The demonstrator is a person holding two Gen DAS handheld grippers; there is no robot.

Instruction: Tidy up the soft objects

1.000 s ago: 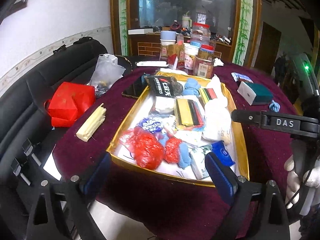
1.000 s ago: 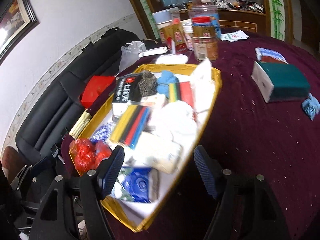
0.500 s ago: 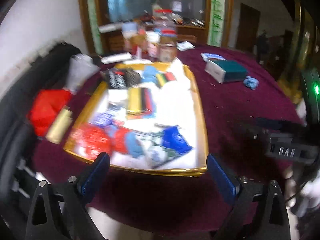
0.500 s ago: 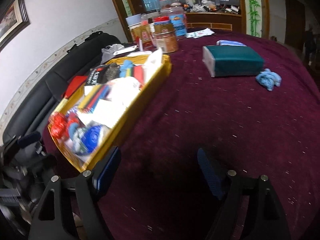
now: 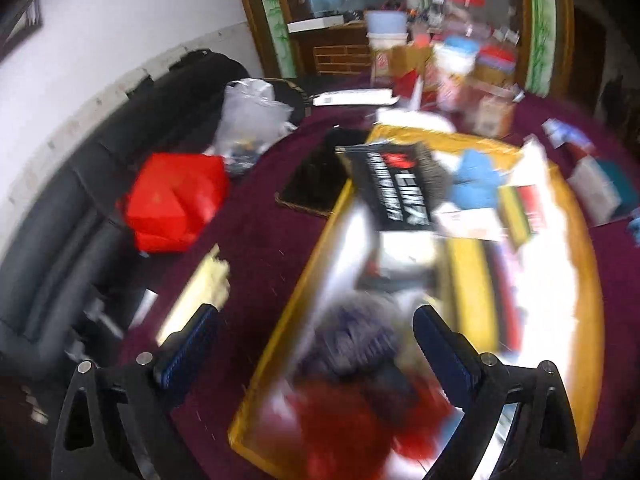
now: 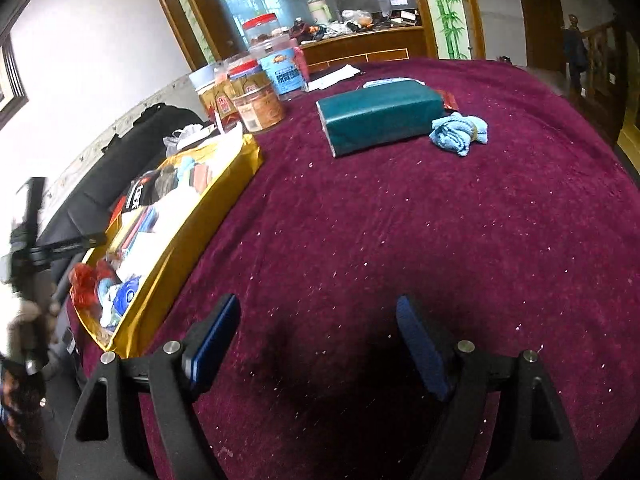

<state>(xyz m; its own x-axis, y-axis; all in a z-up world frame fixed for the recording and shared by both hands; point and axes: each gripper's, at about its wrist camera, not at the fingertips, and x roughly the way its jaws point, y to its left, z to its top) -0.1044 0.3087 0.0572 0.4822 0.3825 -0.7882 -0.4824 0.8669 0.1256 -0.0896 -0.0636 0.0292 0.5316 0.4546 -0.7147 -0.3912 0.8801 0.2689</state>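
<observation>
A round table covered in maroon cloth (image 6: 420,220) is shown from both wrist cameras. The right gripper (image 6: 316,340) is held above a bare stretch of cloth near the table's near edge; its blue-padded jaws are seen spread wide, with nothing between them. A teal box (image 6: 380,118) is seen toward the far side of the table, and a bundled light-blue cloth (image 6: 460,132) lies just beside its right end; whether the two touch cannot be told. A gold tray (image 6: 192,240) is placed along the table's left side and is filled with mixed soft items, among them red bundles (image 6: 82,284) at its near corner and a black packet with white lettering (image 6: 138,198) toward its far end. Jars with red lids (image 6: 256,96) are grouped at the table's far edge beyond the tray.

The left-wrist view is heavily blurred. The left gripper (image 5: 316,344) is held over the near end of the gold tray (image 5: 304,292), its jaws wide apart; a blurred dark-blue item (image 5: 352,336) and a red one (image 5: 344,432) are seen between and below them, with no pad pressed on either. A red bag (image 5: 176,200) is seen at the table's left edge beside a black sofa (image 5: 60,240), and a pale bundle of sticks (image 5: 200,292) lies on the cloth beside the tray.
</observation>
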